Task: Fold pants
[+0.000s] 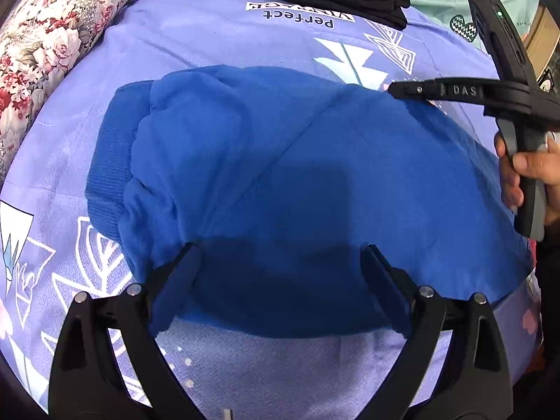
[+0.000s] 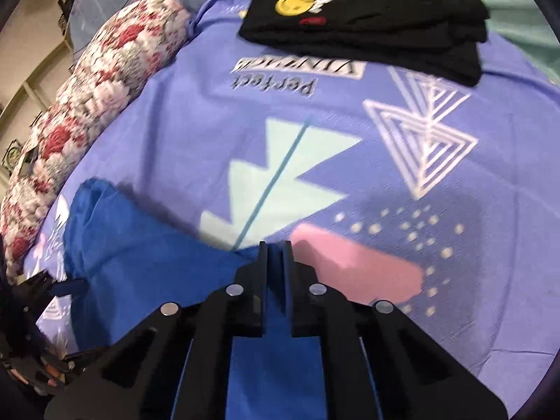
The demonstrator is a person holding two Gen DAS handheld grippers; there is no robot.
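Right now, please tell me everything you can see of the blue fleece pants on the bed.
The blue fleece pants lie folded into a broad, rumpled bundle on the purple printed bedsheet. The fabric looks soft and thick, with a ribbed band at the left end and a diagonal seam across the top. The left gripper stands open over the near edge. The right gripper is shut on the far right corner.

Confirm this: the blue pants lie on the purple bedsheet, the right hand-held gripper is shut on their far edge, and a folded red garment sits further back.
One thing is wrong: the folded garment further back is black, not red, as the right wrist view shows. The rest holds: the blue pants lie on the purple bedsheet, and the right hand-held gripper is shut on their far edge.
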